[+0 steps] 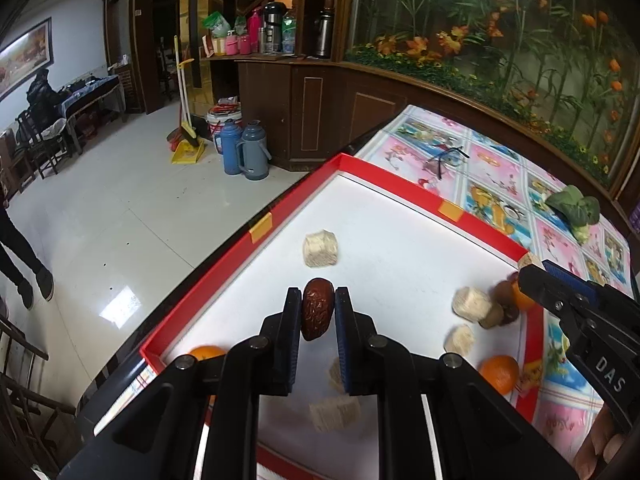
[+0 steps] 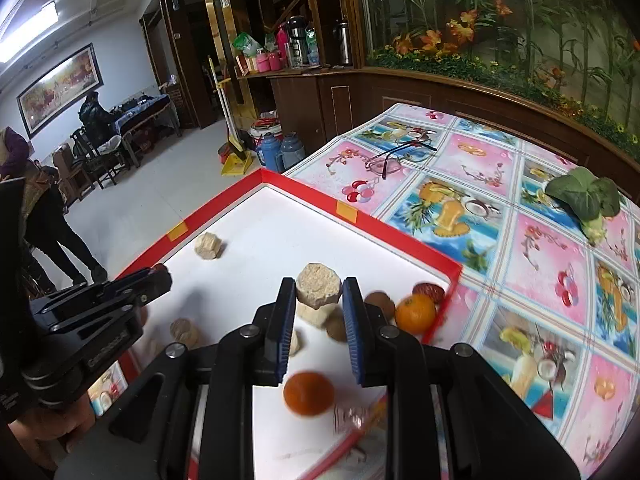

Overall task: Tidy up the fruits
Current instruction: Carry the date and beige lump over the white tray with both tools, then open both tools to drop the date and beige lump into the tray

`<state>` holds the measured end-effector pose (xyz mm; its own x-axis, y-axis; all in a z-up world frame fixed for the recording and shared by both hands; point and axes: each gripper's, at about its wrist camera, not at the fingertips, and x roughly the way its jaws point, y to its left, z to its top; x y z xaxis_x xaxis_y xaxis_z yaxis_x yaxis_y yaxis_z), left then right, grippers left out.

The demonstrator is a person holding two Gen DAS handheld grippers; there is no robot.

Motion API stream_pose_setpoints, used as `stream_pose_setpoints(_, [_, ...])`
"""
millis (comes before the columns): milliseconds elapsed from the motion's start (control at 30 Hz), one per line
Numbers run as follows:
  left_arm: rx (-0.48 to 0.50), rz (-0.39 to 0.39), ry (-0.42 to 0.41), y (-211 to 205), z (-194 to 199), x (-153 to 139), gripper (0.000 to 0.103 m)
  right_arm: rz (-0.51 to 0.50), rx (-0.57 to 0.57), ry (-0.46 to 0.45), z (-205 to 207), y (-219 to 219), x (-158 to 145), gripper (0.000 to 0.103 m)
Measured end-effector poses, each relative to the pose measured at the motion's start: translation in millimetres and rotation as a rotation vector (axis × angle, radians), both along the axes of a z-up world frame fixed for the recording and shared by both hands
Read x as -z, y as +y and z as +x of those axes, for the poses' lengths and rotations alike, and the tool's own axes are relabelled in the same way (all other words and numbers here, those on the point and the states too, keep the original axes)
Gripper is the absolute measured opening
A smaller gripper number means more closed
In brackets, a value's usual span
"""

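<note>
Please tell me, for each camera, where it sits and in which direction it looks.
Left wrist: on the left gripper, looking down past its fingers, shut on a red date, at the red-rimmed tray; the right gripper enters from the right.
Right wrist: on the right gripper, holding a beige puffed cake; the left gripper shows at left.
Shared: tray, oranges, tablecloth, leafy vegetable.

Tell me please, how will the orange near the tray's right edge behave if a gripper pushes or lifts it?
The orange looks round and smooth, so a push would probably send it rolling across the flat white tray; the raised red rim should stop it. Its glossy skin may slip between narrow pads unless gripped across the middle. It seems firm, not floppy, and probably heavier than the pale blocks nearby.
</note>
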<state>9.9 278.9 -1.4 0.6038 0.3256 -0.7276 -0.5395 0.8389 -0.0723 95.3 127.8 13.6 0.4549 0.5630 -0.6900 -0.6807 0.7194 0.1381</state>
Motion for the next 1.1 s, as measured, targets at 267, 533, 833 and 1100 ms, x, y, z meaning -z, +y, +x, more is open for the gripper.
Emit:
stream_pose_setpoints(267, [-0.003, -0.002, 0.027, 6.2, 14.8, 4.6, 0.014, -0.024, -0.015, 0.011, 19.0, 23.2, 6.1, 0.026])
stream_pose_setpoints(533, [-0.008, -0.009, 0.050, 12.1, 22.1, 11.2, 0.014, -0.046, -0.017, 0.029, 30.9, 34.2, 15.4, 0.026])
stream_pose_setpoints(833, [-0.017, -0.014, 0.061, 17.3, 24.8, 14.3, 0.014, -0.069, -0.008, 0.057, 39.0, 41.0, 26.3, 0.026])
stream_pose_setpoints(1100, [-0.022, -0.014, 0.066, 18.7, 26.9, 15.6, 0.014, -0.082, 0.001, 0.076, 47.8, 44.7, 33.9, 0.026])
